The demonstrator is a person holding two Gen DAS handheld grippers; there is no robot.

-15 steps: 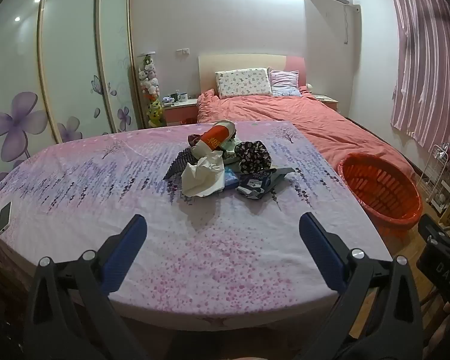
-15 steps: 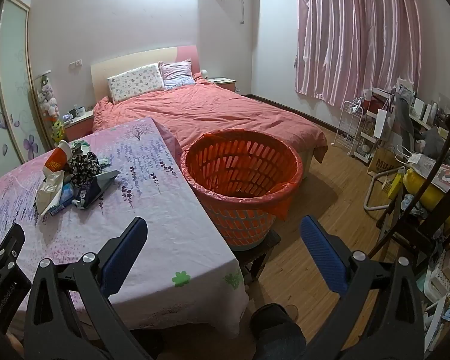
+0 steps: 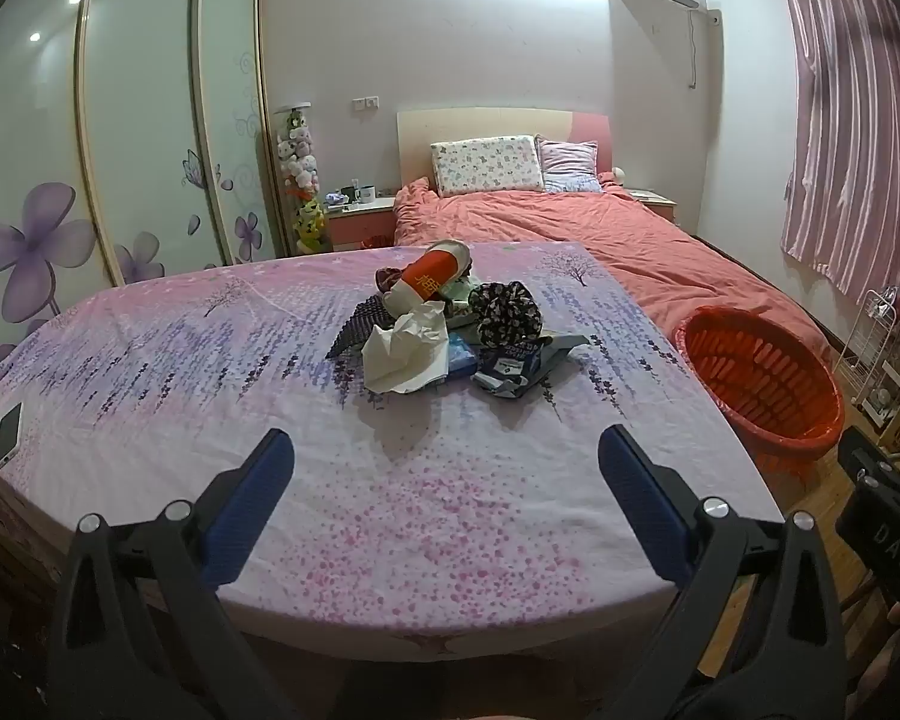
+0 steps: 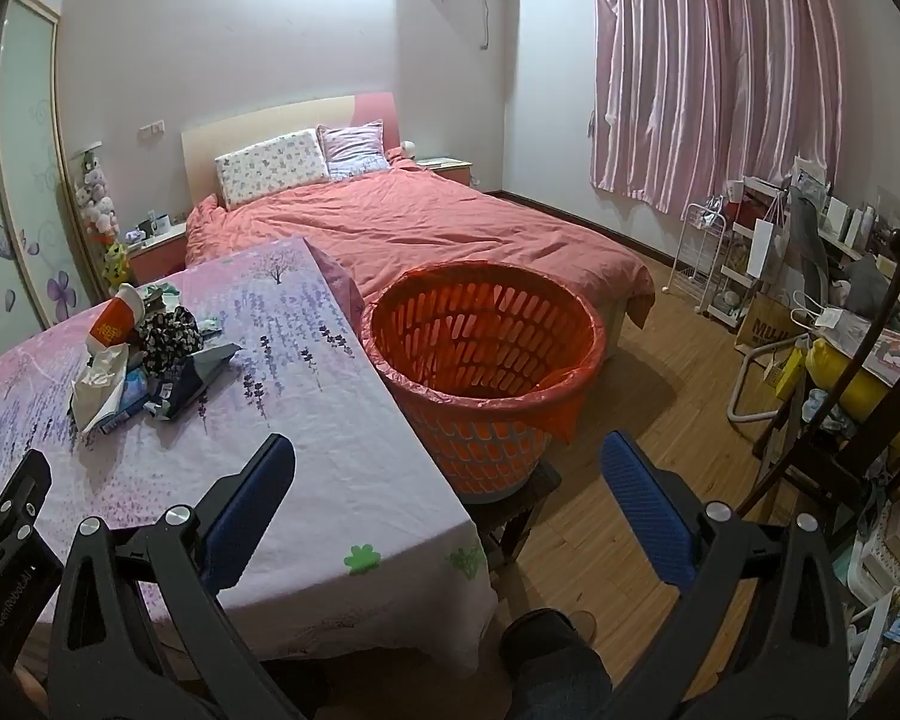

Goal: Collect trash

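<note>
A pile of trash lies in the middle of the table with the pink and purple cloth: an orange paper cup, crumpled white paper, a dark patterned wad, a grey-blue wrapper and a blue packet. The pile also shows at the left of the right wrist view. An orange basket lined with a red bag stands on a low stool right of the table. My left gripper is open and empty above the table's near edge. My right gripper is open and empty near the table's right corner, short of the basket.
A white phone lies at the table's left edge. A bed with a red cover stands behind table and basket. A dark chair, shelves and clutter fill the right side. A wardrobe lines the left wall.
</note>
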